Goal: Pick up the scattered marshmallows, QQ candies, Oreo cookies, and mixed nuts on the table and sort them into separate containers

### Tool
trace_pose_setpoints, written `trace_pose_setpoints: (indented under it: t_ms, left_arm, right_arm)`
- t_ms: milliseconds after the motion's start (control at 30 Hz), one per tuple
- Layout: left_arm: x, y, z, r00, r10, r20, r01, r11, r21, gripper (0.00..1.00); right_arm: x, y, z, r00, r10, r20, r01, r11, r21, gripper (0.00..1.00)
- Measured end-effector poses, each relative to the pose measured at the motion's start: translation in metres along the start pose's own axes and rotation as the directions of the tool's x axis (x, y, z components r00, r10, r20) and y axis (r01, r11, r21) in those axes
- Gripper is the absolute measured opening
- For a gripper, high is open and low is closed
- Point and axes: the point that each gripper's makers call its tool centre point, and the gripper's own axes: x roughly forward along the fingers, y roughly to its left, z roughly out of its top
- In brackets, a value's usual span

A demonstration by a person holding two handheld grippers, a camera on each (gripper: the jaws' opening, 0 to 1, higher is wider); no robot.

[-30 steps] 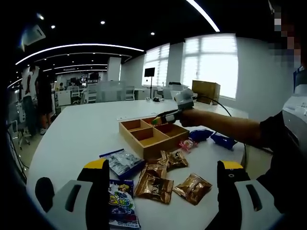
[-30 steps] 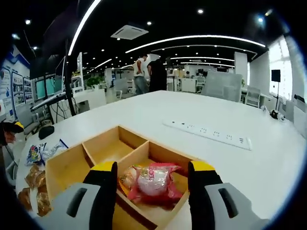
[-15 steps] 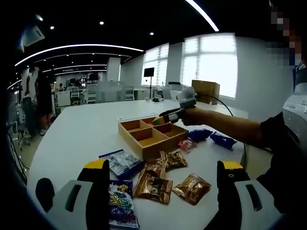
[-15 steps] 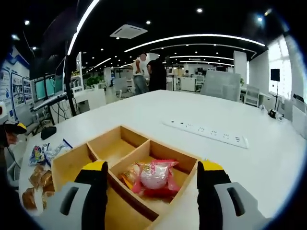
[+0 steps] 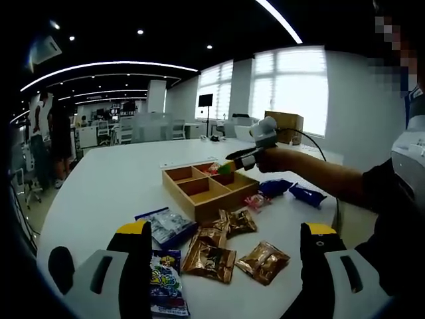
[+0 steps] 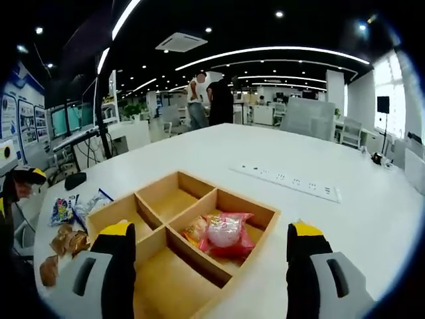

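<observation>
Left tongs (image 5: 224, 246): jaws spread wide at the bottom of the left gripper view, nothing between them, above the white tabletop (image 5: 113, 179).
Colourful packet (image 5: 164, 287): lower left of the left gripper view, flat on the tabletop just beside the left jaw; blue with bright print.
Clear blue-edged packet (image 5: 166, 226): just above it, flat, pale contents.
Brown foil packets (image 5: 209, 258): lower centre, several shiny, crinkled packets lying close together.
Wooden tray (image 5: 207, 187): centre of the left gripper view, four compartments.
Blue packets (image 5: 292, 191): right of the tray, under the person's forearm.
Right tongs (image 6: 211, 269): jaws wide apart at the bottom of the right gripper view, gripping nothing, over the tray's near edge.
Pink packet (image 6: 224, 233): centre of the right gripper view, lying in the tray's right compartment; pink wrapper, pale round sweet inside, orange-yellow piece at its left.
Power strip (image 6: 289, 184): right of centre, white, flat on the tabletop beyond the tray.
</observation>
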Motion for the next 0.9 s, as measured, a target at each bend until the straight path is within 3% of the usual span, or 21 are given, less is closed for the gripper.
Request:
trace_pose_setpoints:
  t_ms: [400, 900]
  left_arm:
    - [0.000, -0.002, 0.000, 1.000, -0.002, 0.000, 0.002, 1.000, 0.002, 0.96]
    - [-0.001, -0.001, 0.001, 1.000, -0.008, 0.003, 0.008, 1.000, 0.002, 0.96]
  right_arm:
    - [-0.035, 0.024, 0.001, 0.998, 0.039, 0.040, -0.039, 0.999, 0.006, 0.90]
    - [-0.081, 0.034, -0.007, 0.995, 0.051, 0.083, -0.051, 0.999, 0.009, 0.90]
